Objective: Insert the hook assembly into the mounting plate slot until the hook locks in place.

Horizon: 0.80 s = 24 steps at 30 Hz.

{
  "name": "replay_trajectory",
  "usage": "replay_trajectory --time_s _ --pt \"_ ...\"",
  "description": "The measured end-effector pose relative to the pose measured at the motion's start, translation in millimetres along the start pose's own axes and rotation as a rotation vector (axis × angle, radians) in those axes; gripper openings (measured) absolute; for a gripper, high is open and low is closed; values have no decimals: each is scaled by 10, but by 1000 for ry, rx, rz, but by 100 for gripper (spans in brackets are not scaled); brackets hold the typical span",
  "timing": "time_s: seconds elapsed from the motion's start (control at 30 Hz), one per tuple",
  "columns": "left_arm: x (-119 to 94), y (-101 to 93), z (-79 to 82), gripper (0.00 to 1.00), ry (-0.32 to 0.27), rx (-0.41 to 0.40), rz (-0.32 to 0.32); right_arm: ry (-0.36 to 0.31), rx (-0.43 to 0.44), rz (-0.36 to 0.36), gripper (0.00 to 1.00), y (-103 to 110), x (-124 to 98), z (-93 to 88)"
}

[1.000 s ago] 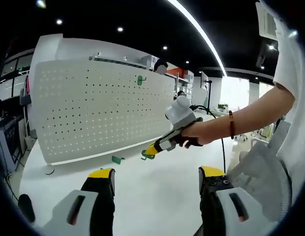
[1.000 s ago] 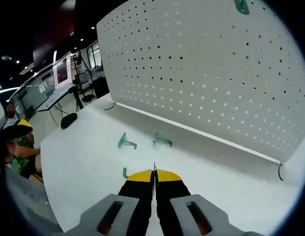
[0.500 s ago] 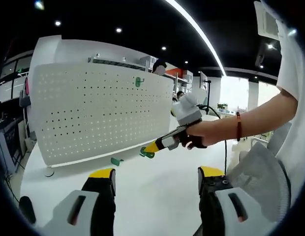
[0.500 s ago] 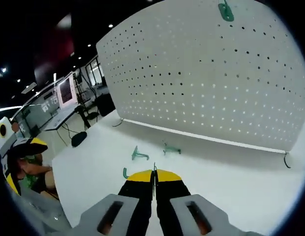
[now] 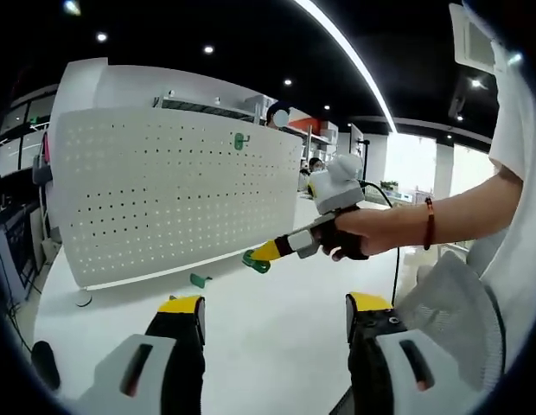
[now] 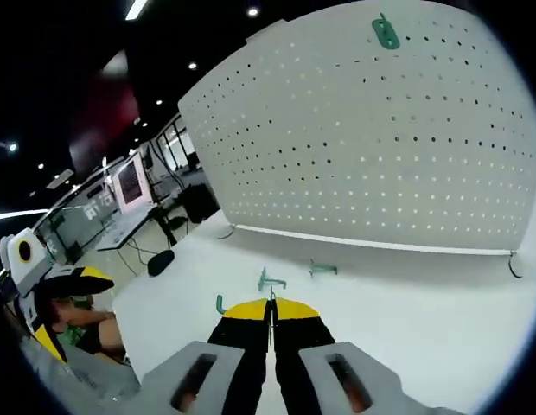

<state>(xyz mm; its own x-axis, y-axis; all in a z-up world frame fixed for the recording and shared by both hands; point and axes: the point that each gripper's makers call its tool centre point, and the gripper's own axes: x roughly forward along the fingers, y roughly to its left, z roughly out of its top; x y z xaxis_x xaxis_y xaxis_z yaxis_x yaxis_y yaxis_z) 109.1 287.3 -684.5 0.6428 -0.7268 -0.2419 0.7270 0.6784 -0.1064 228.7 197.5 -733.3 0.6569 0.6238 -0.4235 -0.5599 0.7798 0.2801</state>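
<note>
Here, nearest the left gripper view's camera, the left gripper (image 5: 272,311) is hanging over the white table (image 5: 251,346) with its jaws wide apart and nothing between them. Beyond it, the right gripper (image 5: 266,252) is pinching a green hook (image 5: 256,262) in closed jaws, lifted clear of the table and short of the pegboard (image 5: 164,199). Two spare hooks (image 6: 272,279) are lying on the table (near the pegboard's foot). One mounted hook (image 6: 385,32) is sitting high on the pegboard. To seat it well, the carried hook probably needs squaring to the holes before pressing straight in.
</note>
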Motion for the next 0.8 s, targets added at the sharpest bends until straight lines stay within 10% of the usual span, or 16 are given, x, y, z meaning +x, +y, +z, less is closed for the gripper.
replay_trajectory --time_s 0.8 --pt "63 -166 -19 63 3 -15 -42 -126 22 188 0 498 -343 136"
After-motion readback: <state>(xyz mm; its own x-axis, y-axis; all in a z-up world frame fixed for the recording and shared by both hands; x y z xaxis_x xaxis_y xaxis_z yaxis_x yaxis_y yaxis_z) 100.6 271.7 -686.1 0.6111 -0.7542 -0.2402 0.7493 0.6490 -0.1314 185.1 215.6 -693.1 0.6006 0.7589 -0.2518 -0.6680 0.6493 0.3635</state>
